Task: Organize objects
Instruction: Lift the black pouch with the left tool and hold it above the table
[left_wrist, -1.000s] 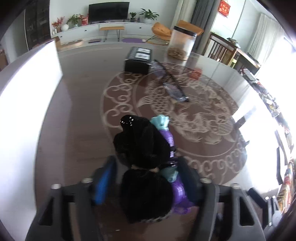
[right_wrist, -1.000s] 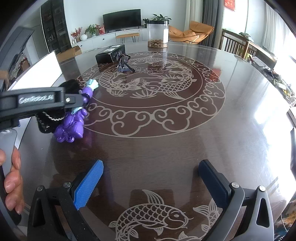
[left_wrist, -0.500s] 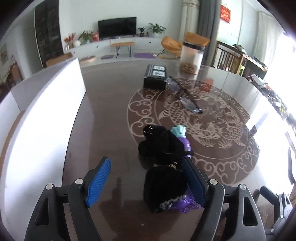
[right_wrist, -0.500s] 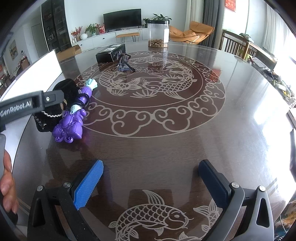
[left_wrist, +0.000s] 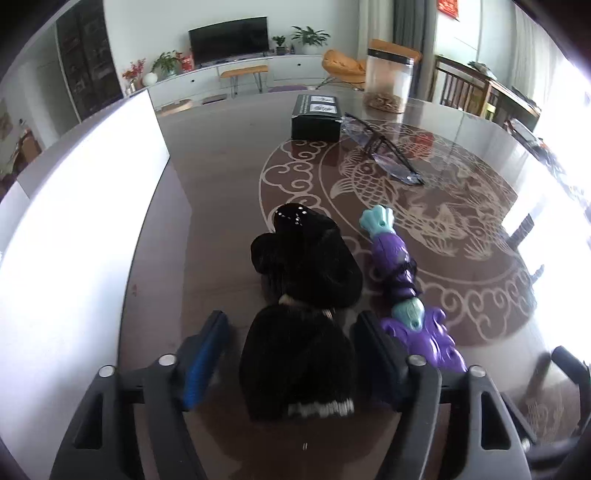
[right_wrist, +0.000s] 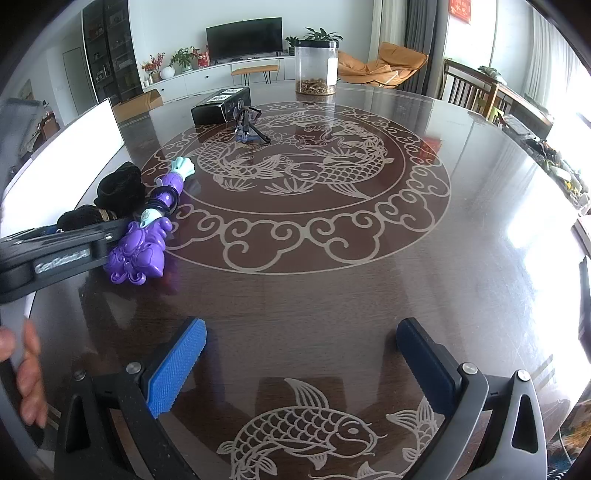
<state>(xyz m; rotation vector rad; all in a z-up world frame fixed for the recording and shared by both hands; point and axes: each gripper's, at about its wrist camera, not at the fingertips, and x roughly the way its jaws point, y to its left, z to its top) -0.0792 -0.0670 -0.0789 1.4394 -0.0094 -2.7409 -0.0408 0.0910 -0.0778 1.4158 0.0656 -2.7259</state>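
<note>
A black velvet bow hair clip (left_wrist: 303, 295) lies on the dark table, and shows in the right wrist view (right_wrist: 118, 192) too. A purple toy with teal ends (left_wrist: 402, 291) lies just right of it, seen also in the right wrist view (right_wrist: 147, 236). My left gripper (left_wrist: 291, 350) is open, its fingers on either side of the bow's near lobe; the right finger (left_wrist: 373, 350) sits between bow and toy. My right gripper (right_wrist: 299, 358) is open and empty over bare table, well right of both objects.
A white box (left_wrist: 77, 229) stands along the table's left edge. A black box (left_wrist: 316, 118), folded glasses (left_wrist: 388, 151) and a clear jar (left_wrist: 388, 85) sit at the far side. A hand (right_wrist: 29, 376) shows at the left.
The left gripper opened, letting go of the bow and toy, then narrowed and shifted so its fingers straddle only the bow. The toy now lies outside the right finger. The right gripper stayed still.
</note>
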